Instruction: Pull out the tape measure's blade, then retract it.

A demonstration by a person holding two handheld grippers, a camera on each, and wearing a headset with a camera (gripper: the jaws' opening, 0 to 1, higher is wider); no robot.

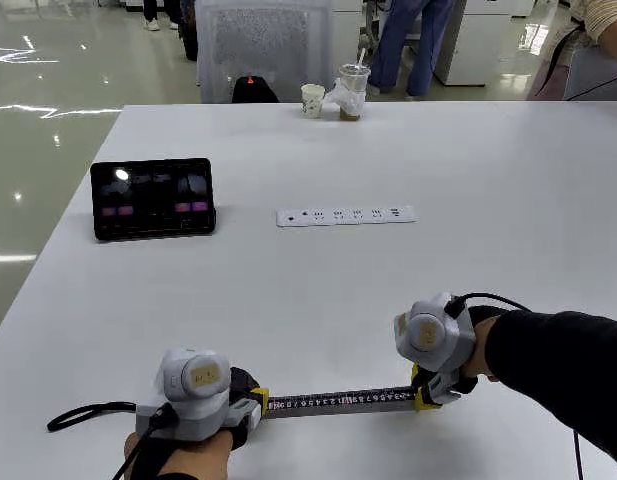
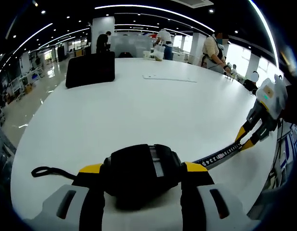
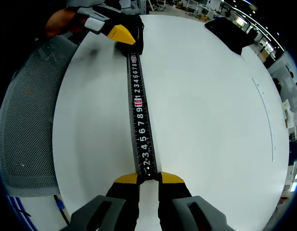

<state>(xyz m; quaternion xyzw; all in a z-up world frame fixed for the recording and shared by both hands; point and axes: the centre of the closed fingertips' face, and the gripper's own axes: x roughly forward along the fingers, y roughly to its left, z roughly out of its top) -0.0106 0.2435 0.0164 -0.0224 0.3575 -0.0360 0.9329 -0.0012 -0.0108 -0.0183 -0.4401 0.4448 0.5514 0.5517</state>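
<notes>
At the near edge of the white worktop (image 1: 338,300), the left gripper (image 2: 143,169) has its jaws clamped on the black tape-measure case (image 2: 141,156). The right gripper (image 3: 148,179) has its jaws pinched shut on the tip of the dark blade (image 3: 138,120), where printed numerals run from 2 past a red 10.

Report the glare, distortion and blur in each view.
Head view: sharp, glare streaks on the floor and a light spot on the tablet. Left gripper view: fisheye bends the ceiling lights into arcs; the tape measure looks dark. Right gripper view: blade numbers crisp, table edge bowed.

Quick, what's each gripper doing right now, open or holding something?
Left gripper: closed on the tape measure case.
Right gripper: closed on the tip of the pulled-out blade.
</notes>
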